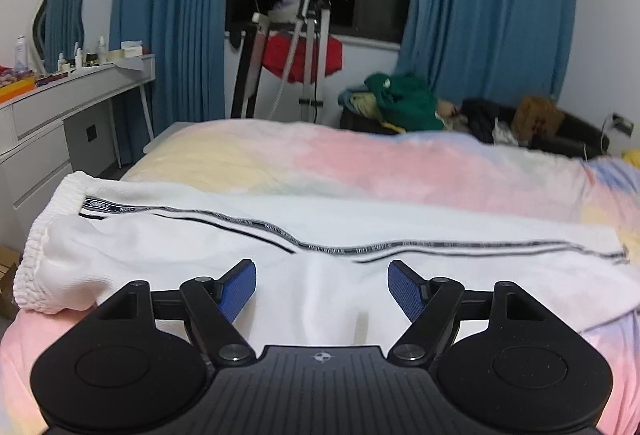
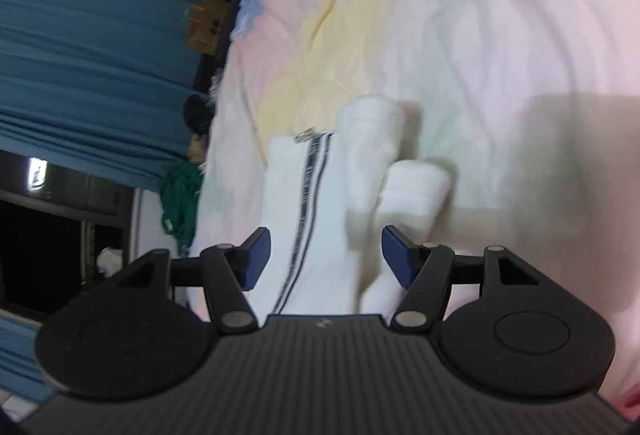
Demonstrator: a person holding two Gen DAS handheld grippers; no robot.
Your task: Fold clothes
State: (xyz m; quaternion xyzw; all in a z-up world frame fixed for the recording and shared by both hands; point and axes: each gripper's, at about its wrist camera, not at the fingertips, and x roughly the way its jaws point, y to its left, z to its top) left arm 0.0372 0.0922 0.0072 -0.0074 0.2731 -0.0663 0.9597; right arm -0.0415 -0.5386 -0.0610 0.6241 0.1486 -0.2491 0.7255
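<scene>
The white trousers point(image 1: 320, 235) lie ahead of the released left tongs point(image 1: 322, 289), long axis crosswise, waistband leftward. Only the right view, blurred, shows what seem the leg ends beyond the released right tongs point(image 2: 326, 255).

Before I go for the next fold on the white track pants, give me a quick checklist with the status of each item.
1. Left gripper open, nothing pinched: ok.
2. Right gripper open, fabric between the pads but not pressed: ok.
3. White track pants with black side stripe laid lengthwise on the pastel blanket: ok.
4. Elastic waistband flat: not ok, bunched near the bed edge.
5. Leg cuffs aligned: not ok, one reaches further than the other.
6. Fabric smooth under the left gripper: not ok, a crease runs between the fingers.
</scene>
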